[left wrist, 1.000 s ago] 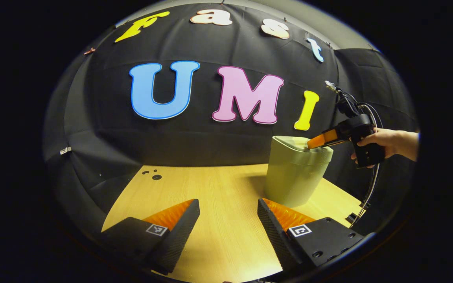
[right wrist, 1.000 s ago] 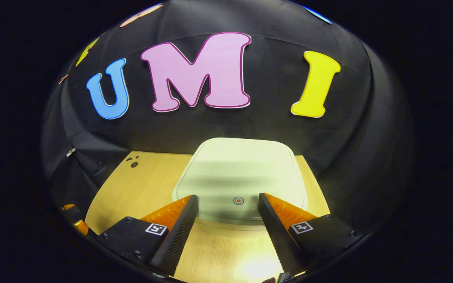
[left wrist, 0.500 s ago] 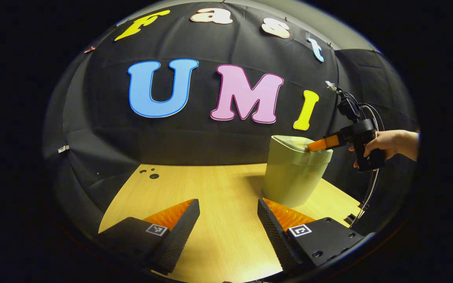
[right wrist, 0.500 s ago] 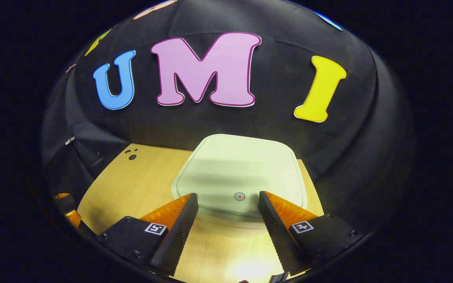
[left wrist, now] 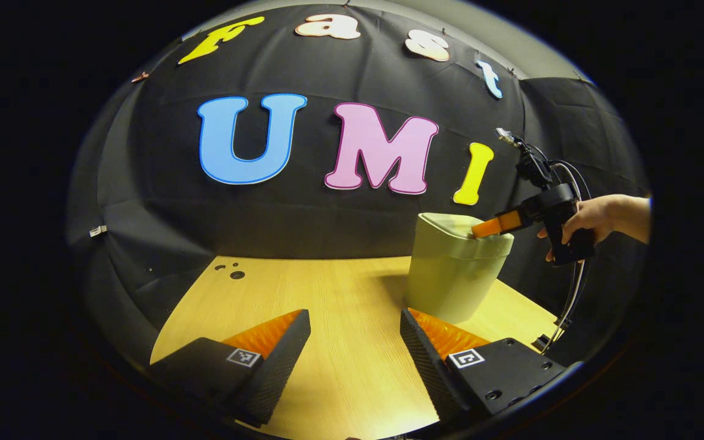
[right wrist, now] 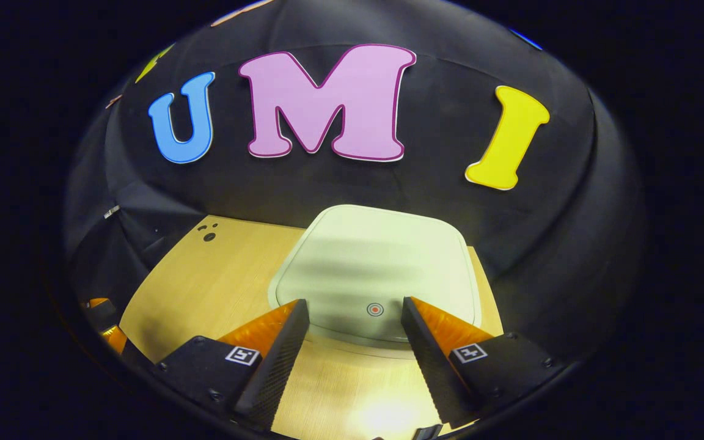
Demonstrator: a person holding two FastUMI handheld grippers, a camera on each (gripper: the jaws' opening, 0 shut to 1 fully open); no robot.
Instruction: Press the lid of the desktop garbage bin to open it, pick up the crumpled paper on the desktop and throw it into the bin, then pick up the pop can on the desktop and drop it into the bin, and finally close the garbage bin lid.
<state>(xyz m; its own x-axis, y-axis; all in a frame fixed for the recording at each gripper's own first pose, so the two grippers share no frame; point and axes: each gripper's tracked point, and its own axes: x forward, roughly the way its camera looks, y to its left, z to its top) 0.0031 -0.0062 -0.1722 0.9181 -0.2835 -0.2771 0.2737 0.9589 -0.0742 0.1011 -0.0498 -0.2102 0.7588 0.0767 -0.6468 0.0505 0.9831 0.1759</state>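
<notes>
Bin (left wrist: 454, 272) stands near the worktop's (left wrist: 303, 293) far right corner, lid (right wrist: 376, 269) closed. Right gripper (right wrist: 355, 308) over the lid's near edge, jaws wide apart, holding nothing; lid's red dot mark (right wrist: 375, 310) sits between the tips, nearer the right finger. From the left gripper view its fingers (left wrist: 497, 223) reach onto the lid's top, a hand (left wrist: 584, 223) on the handle. Left gripper (left wrist: 355, 318) low over the worktop's near edge, jaws wide apart, empty; bin just beyond its right tip.
</notes>
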